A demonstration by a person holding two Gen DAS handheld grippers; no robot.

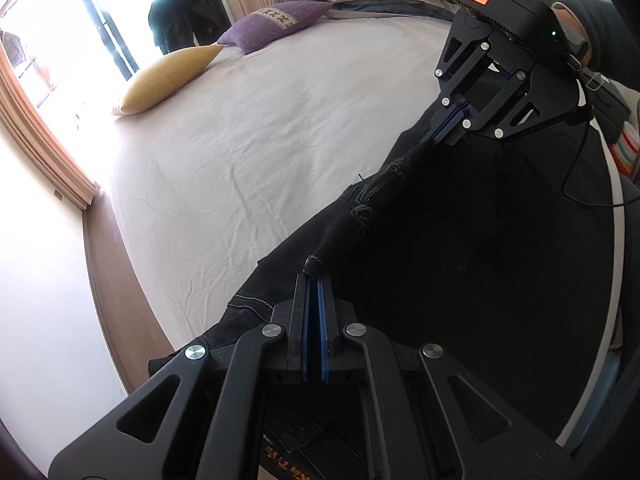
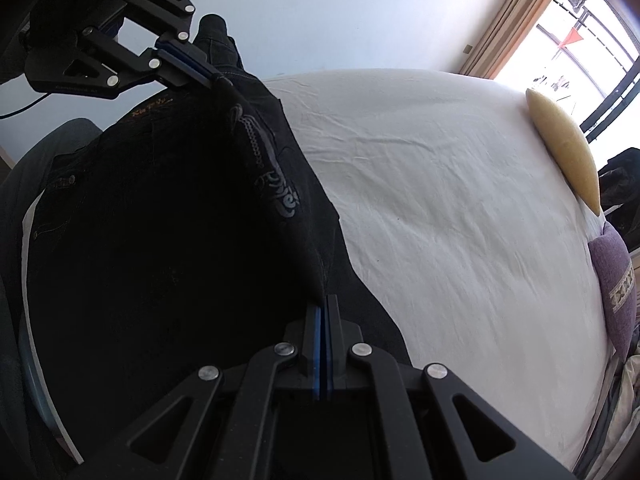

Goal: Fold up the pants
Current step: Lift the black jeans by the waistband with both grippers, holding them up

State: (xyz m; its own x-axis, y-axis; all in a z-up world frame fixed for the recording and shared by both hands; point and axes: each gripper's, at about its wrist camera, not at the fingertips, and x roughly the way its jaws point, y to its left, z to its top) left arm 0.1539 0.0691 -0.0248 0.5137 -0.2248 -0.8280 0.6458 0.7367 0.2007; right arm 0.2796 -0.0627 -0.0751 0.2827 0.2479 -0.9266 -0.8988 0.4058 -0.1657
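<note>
Black pants point(image 1: 460, 248) held up over a bed point(image 1: 260, 152).
Left gripper point(image 1: 314, 280) and right gripper point(image 2: 325, 300) both pinching the edge.

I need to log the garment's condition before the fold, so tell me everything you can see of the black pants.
The black pants look like dark denim, with pale stitching along a hem, a pale printed design and small studs. Both hand-held grippers are shut on one edge, the left hand-held gripper and the right hand-held gripper, so the cloth between them runs as a taut ridge. The rest hangs and drapes down onto the white bed sheet near its edge.
</note>
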